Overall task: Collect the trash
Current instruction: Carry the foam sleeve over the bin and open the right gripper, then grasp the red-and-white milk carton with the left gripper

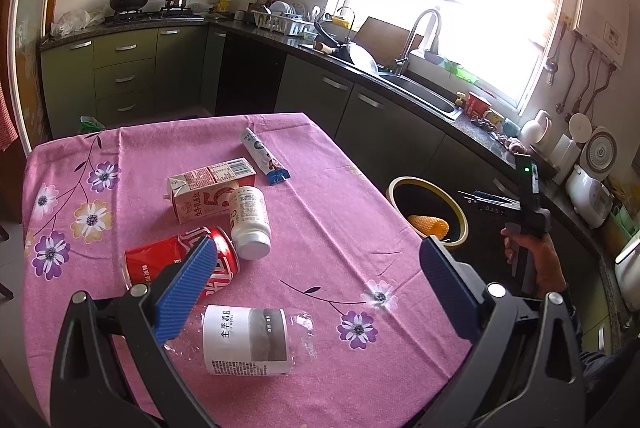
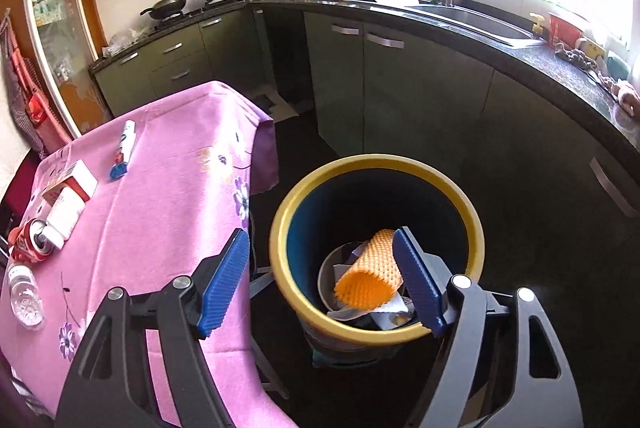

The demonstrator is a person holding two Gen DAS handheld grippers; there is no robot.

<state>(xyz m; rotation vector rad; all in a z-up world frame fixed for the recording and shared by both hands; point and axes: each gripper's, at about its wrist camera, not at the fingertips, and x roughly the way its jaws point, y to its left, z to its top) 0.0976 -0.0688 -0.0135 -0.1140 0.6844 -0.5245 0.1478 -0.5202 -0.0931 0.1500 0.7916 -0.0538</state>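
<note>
left tongs wide, empty | right tongs wide, empty | bin contents part-hidden

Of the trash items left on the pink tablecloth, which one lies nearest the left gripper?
The clear plastic bottle with the white and grey label, lying on its side just ahead of the left gripper. The red can, white bottle, carton and tube lie farther off.

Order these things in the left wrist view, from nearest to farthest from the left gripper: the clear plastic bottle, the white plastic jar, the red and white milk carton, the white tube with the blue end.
1. Clear plastic bottle: lying just ahead of the left gripper.
2. White plastic jar: mid-table.
3. Red and white milk carton: behind the jar, touching it.
4. White tube with the blue end: far side of the table.
</note>
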